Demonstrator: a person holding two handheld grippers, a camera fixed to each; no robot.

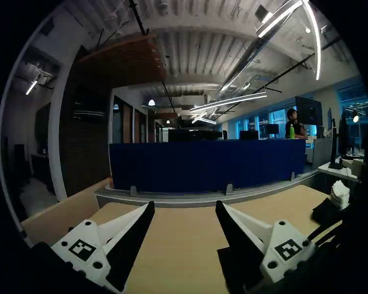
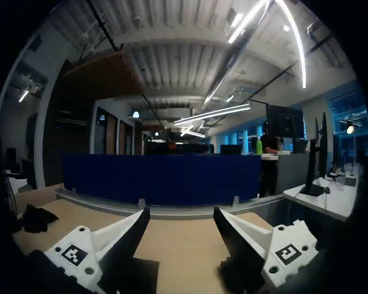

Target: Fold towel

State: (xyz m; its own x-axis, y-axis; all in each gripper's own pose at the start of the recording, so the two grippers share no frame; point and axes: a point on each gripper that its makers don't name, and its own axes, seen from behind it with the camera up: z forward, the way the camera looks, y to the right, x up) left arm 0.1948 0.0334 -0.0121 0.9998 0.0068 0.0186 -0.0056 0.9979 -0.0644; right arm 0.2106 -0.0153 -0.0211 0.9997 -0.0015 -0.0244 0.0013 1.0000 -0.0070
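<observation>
Left gripper view first: the left gripper [image 1: 184, 204] hovers level over the wooden table [image 1: 184, 245], jaws spread wide with nothing between them, aimed at the blue partition [image 1: 203, 164] along the far edge. Out at 3 o'clock a dark cloth [image 1: 326, 210] sits bunched on the table. I'm taking that for the towel. There's a small white stack [image 1: 339, 193] just behind it, could be folded cloth or paper, can't tell. A person [image 1: 293, 125] stands way back at 2 o'clock, nowhere near the work.

In the right gripper view it's the same deal. The right gripper [image 2: 181, 210] is held flat above the table, jaws wide and empty. Here the dark cloth [image 2: 34, 218] lies crumpled at 9 o'clock, well off to the side. If it's the same one, it's somewhere between my two grippers. Monitors [image 2: 314, 157] stand at 3 o'clock.

My read is that both are held open and level because nothing's been grabbed yet, so it's basically a ready pose. The cloth is in a heap, not laid flat, so I reckon it needs spreading before any folding. There are dark patches under the fingers too, maybe shadow, and I can't say for sure.
</observation>
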